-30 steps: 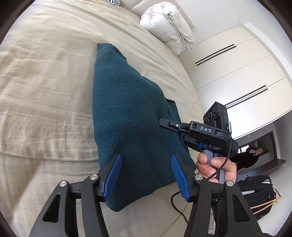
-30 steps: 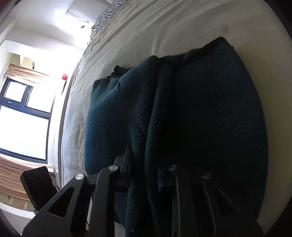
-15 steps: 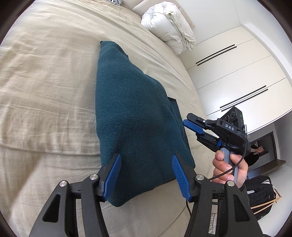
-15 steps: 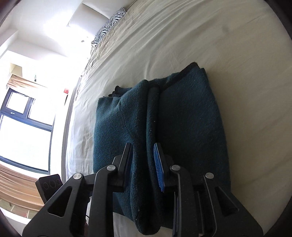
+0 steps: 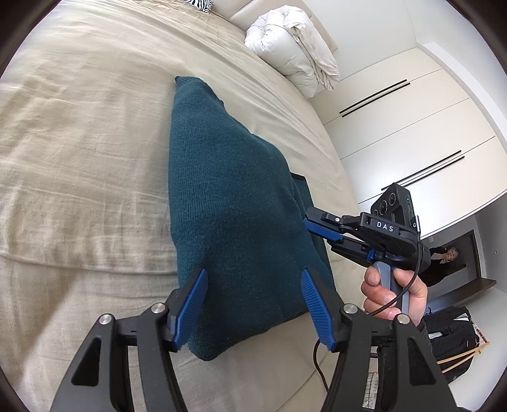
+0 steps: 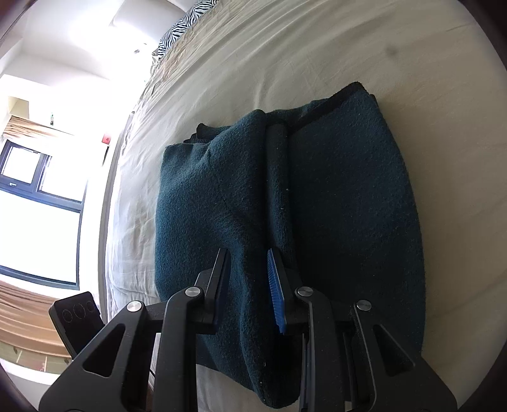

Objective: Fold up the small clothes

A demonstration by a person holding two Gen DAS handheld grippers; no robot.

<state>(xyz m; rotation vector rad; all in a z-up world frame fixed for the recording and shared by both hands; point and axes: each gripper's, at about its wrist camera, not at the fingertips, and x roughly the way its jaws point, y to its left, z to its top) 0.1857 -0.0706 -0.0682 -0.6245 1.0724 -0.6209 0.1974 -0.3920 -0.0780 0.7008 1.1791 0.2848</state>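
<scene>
Teal knit sweater (image 5: 234, 222) lies folded on the bed (image 5: 79, 158). My left tool (image 5: 253, 304) hovers spread at its 6 o'clock end, holding nothing. My right tool (image 6: 248, 285) straddles a thick fold, half-spread, probably to tidy the edge.

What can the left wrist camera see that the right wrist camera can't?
Only the left wrist view shows the white duvet, the wardrobe doors, the person's hand holding the right gripper, and the left gripper, jaws open. Only the right wrist view shows the window. Both show the folded teal garment on the beige bed and the zebra pillow.
</scene>
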